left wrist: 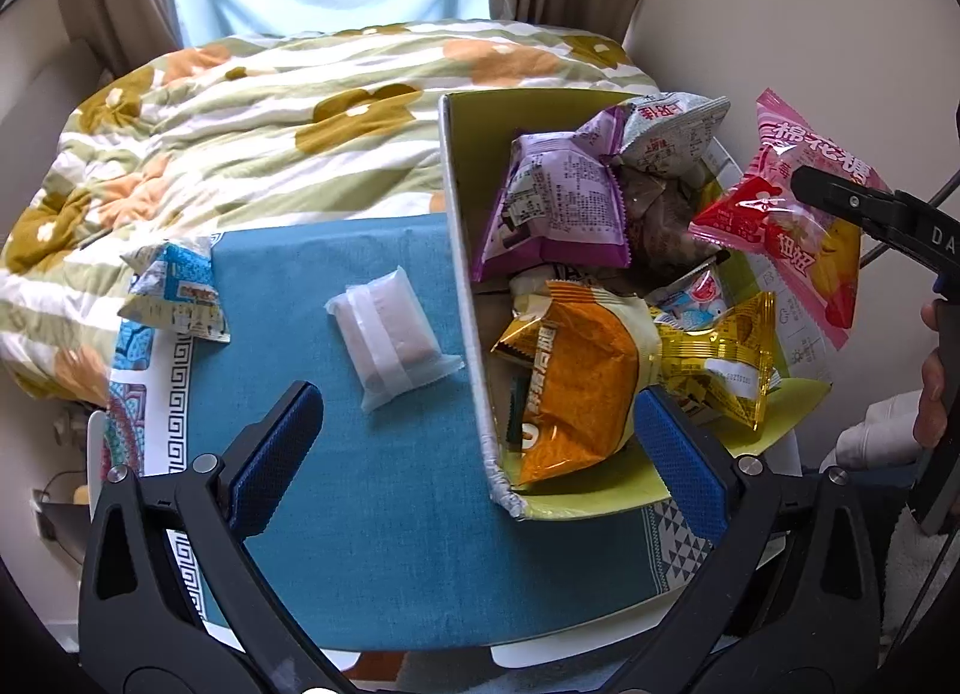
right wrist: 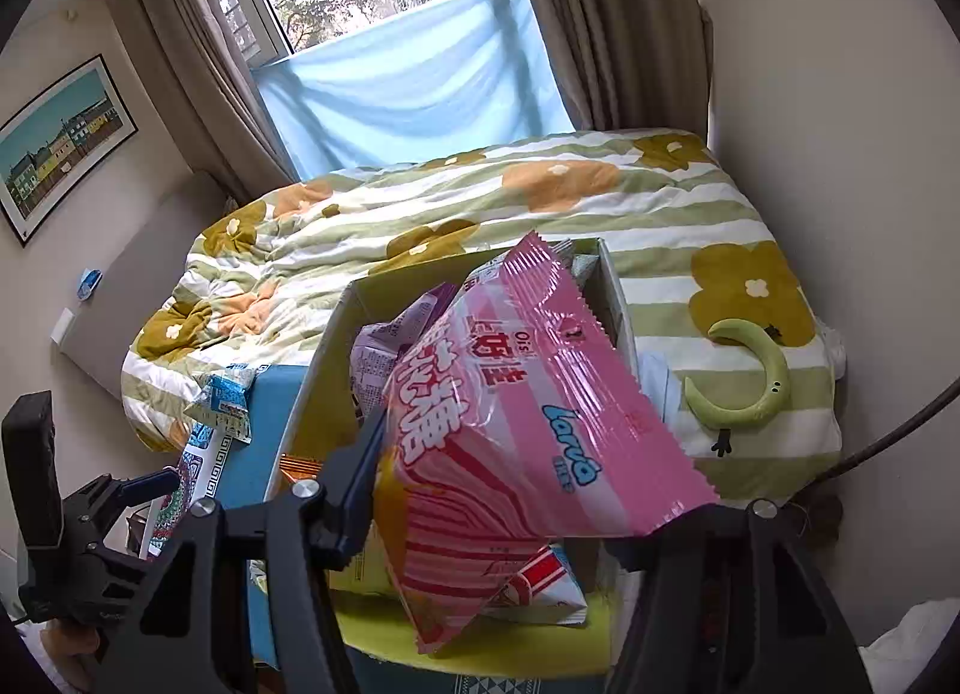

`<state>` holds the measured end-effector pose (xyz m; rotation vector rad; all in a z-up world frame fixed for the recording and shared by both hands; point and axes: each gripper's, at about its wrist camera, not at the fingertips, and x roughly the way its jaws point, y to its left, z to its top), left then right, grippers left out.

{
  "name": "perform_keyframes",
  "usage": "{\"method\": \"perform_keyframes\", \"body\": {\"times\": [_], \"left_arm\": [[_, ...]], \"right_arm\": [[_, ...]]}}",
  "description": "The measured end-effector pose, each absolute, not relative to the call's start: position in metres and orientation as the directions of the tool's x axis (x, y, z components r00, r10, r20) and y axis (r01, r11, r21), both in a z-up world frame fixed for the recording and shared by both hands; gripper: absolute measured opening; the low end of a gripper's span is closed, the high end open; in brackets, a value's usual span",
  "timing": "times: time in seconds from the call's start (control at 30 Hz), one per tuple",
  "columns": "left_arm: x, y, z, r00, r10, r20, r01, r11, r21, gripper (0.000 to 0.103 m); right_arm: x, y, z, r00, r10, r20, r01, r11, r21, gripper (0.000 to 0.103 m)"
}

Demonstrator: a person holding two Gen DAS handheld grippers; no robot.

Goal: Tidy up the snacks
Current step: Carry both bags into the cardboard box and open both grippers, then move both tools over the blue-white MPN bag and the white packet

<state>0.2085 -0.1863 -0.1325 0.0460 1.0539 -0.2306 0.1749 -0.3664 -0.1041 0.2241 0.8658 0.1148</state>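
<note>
Blue table (left wrist: 372, 472) holds a box (left wrist: 462, 298) of snacks; right gripper (right wrist: 510, 508) fingers clasp a pink bag (right wrist: 528, 412) (frame center), left gripper (left wrist: 474, 442) fingers spread wide.

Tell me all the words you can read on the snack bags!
"棉花糖": pink marshmallow bag held by the right gripper.
"Larvia" (roughly; the letters appear tilted): same pink marshmallow bag, right wrist view.
"DA": right gripper's arm, cut off at the edge.
Purple bag, orange bag, gold bag, blue packet: print too small or blurred.
</note>
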Motion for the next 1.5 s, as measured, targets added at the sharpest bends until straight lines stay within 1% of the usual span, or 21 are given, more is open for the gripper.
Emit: {"method": "perform_keyframes", "body": {"times": [0.07, 0.13, 0.17, 0.2, 0.23, 0.33, 0.5, 0.8, 0.93, 1.07, 1.27, 1.5], "left_arm": [[0.21, -0.181, -0.135, 0.471, -0.152, -0.869, 0.2, 0.978, -0.063, 0.103], [0.211, -0.175, -0.137, 0.467, -0.148, -0.872, 0.191, 0.98, -0.064, 0.103], [0.211, -0.173, -0.138, 0.466, -0.149, -0.872, 0.188, 0.98, -0.067, 0.103], [0.211, -0.171, -0.138, 0.467, -0.148, -0.872, 0.186, 0.98, -0.066, 0.103], [0.21, -0.169, -0.139, 0.468, -0.144, -0.872, 0.185, 0.981, -0.063, 0.103], [0.206, -0.163, -0.141, 0.471, -0.128, -0.873, 0.177, 0.983, -0.049, 0.103], [0.201, -0.157, -0.143, 0.465, -0.136, -0.875, 0.166, 0.984, -0.065, 0.103], [0.184, -0.145, -0.109, 0.546, -0.122, -0.829, 0.136, 0.989, -0.056, 0.103], [0.169, -0.129, -0.094, 0.581, -0.087, -0.809, 0.092, 0.995, -0.042, 0.103], [0.155, -0.106, -0.083, 0.608, -0.045, -0.793, 0.036, 0.999, -0.029, 0.103], [0.151, -0.058, -0.077, 0.627, 0.006, -0.779, -0.035, 0.999, -0.021, 0.103], [0.181, 0.01, -0.08, 0.622, -0.002, -0.783, -0.047, 0.998, -0.04, 0.103]], "right_arm": [[0.185, -0.362, -0.111, 0.638, 0.191, -0.746, -0.002, 0.969, 0.247, 0.058], [0.191, -0.36, -0.118, 0.643, 0.201, -0.739, 0.008, 0.963, 0.27, 0.062], [0.194, -0.358, -0.121, 0.642, 0.212, -0.737, 0.009, 0.959, 0.284, 0.074], [0.195, -0.357, -0.124, 0.639, 0.218, -0.738, 0.014, 0.956, 0.295, 0.094], [0.195, -0.356, -0.125, 0.64, 0.219, -0.737, 0.018, 0.954, 0.299, 0.102], [0.183, -0.351, -0.126, 0.659, 0.217, -0.72, 0.006, 0.956, 0.294, 0.103], [0.168, -0.346, -0.125, 0.67, 0.197, -0.716, -0.007, 0.966, 0.26, 0.103], [0.146, -0.334, -0.093, 0.704, 0.157, -0.693, -0.041, 0.983, 0.18, 0.103], [0.139, -0.319, -0.075, 0.721, 0.18, -0.669, -0.09, 0.982, 0.167, 0.103], [0.137, -0.3, -0.064, 0.727, 0.216, -0.652, -0.139, 0.976, 0.167, 0.103], [0.139, -0.248, -0.055, 0.734, 0.247, -0.632, -0.224, 0.967, 0.118, 0.103], [0.159, -0.178, -0.066, 0.705, 0.298, -0.644, -0.292, 0.949, 0.12, 0.103]]}}
